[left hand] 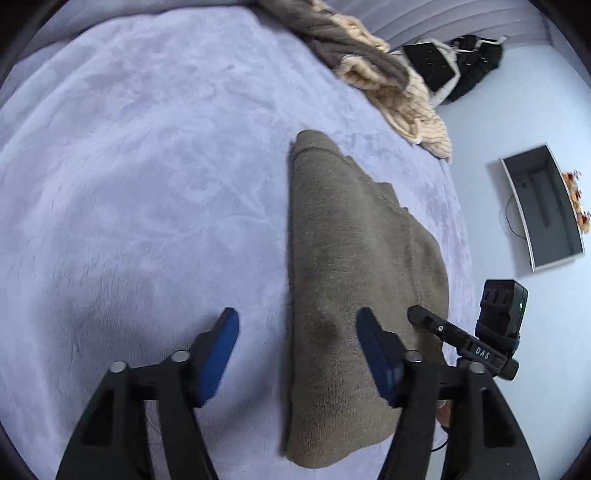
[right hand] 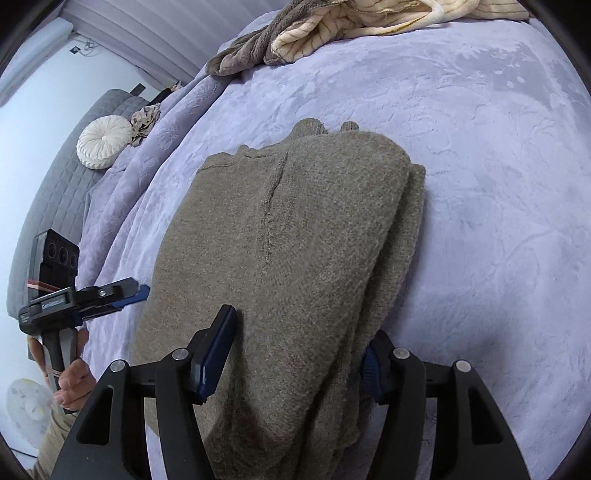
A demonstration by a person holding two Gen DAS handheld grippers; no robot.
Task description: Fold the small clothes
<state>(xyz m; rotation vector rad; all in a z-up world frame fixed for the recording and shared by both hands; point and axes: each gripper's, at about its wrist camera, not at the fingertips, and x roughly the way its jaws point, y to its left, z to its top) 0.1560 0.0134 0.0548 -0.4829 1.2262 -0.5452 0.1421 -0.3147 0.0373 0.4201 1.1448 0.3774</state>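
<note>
The taupe knit sweater [right hand: 280, 266] lies folded lengthwise into a long narrow stack in the middle of the lavender bedspread [right hand: 498, 166], its layered edges showing along the 3 o'clock side. The right gripper [right hand: 299, 350] straddles the near end with jaws spread, probably to seize that end for a crosswise fold; whether the pads press the wool is hard to tell, since one pad is half hidden. The left gripper [left hand: 295, 332] hangs open above the garment's near edge, holding nothing. The wool looks thick, soft and slightly fuzzy. At 12 o'clock, a cream striped blanket [right hand: 369, 26] lies bunched.
</note>
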